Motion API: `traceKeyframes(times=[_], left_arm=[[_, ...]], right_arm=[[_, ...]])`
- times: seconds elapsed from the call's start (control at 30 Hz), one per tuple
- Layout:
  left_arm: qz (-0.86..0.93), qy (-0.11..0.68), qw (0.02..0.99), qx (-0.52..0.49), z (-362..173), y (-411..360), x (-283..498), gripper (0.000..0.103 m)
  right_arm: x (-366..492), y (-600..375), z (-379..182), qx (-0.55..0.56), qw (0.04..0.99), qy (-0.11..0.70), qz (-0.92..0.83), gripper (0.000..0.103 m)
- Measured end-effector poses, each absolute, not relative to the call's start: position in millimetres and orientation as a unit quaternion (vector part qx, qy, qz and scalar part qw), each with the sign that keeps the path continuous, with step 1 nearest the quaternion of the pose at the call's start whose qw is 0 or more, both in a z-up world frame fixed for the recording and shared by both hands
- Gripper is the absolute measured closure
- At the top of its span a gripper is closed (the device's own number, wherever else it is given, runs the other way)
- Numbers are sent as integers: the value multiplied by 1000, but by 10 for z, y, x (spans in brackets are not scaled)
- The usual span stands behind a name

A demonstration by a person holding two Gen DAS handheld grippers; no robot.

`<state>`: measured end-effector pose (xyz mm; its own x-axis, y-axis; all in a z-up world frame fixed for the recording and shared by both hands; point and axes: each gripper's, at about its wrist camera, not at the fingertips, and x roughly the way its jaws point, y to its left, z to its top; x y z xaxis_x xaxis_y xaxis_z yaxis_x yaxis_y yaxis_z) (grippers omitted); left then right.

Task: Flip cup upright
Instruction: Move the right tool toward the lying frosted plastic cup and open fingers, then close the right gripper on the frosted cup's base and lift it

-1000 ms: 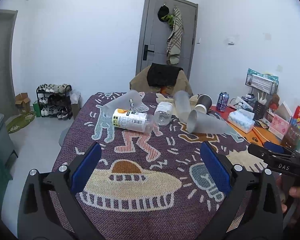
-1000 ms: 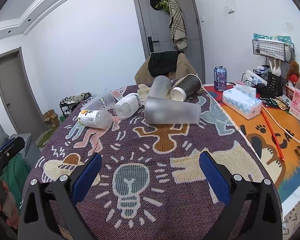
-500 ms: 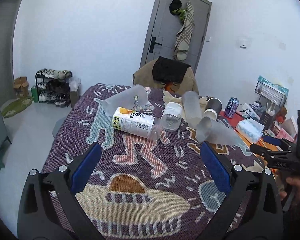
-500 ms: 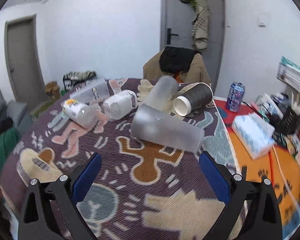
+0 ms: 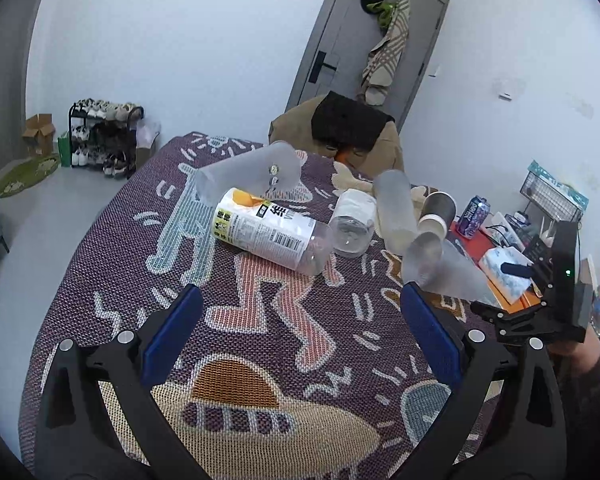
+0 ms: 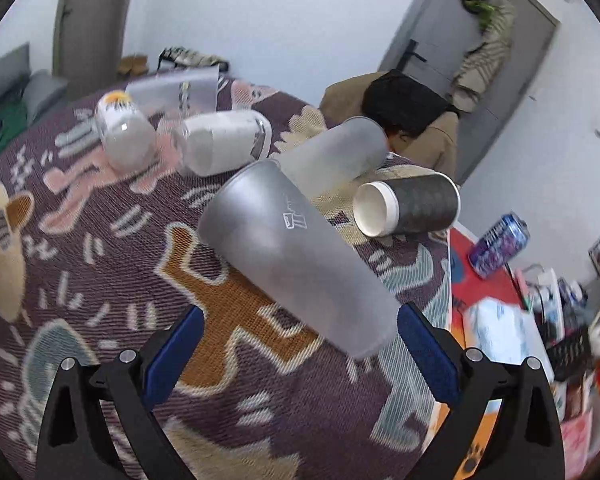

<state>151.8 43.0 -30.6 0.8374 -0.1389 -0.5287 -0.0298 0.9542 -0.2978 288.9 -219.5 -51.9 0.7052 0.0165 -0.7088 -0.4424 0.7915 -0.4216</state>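
The patterned tablecloth (image 6: 100,360) held the frosted cup (image 6: 296,256) on its side, long axis running away and leftward, its near end between the right gripper (image 6: 298,354)'s spread, empty fingers. The left gripper (image 5: 300,334), also open, probably sat farther off.

Left claw (image 5: 300,328), right claw (image 6: 298,344): black frames, blue pads, silver screws; dark sleeve.

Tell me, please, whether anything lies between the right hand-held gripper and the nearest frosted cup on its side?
Nothing visible does. The right hand-held gripper is open, and the frosted cup lies on its side just beyond the fingertips, with only bare tablecloth around its near end. The black paper cup and a second frosted cup lie behind it.
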Motion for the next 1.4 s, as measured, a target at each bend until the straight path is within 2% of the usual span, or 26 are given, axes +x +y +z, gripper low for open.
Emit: traceKeyframes(times=[0.27,0.5,0.53,0.6,0.77,1.03,1.4], left_arm=[[-17,304,937,-172,-470,592,1628,5],[2,304,936,-177,-497,776,1570,5],[5,304,936,-177,-496,801,1559,5],[8,302,936,-181,-488,852,1522,5],[11,293,939,-182,-447,922,1406,5],[6,279,942,-186,-350,934,1229,5],[-1,267,946,-184,-246,964,973,5]], right_arm=[[3189,-1982,-846,-431,813,363,145,10],[3421,-1935,-1018,-466,793,359,159,13],[3444,-1938,-1017,-463,792,362,165,15],[3498,-1946,-995,-443,791,379,186,26],[3406,-1916,-850,-392,797,400,226,35],[2907,-1701,-636,-360,802,399,261,36],[2418,-1628,-243,-191,850,418,257,36]])
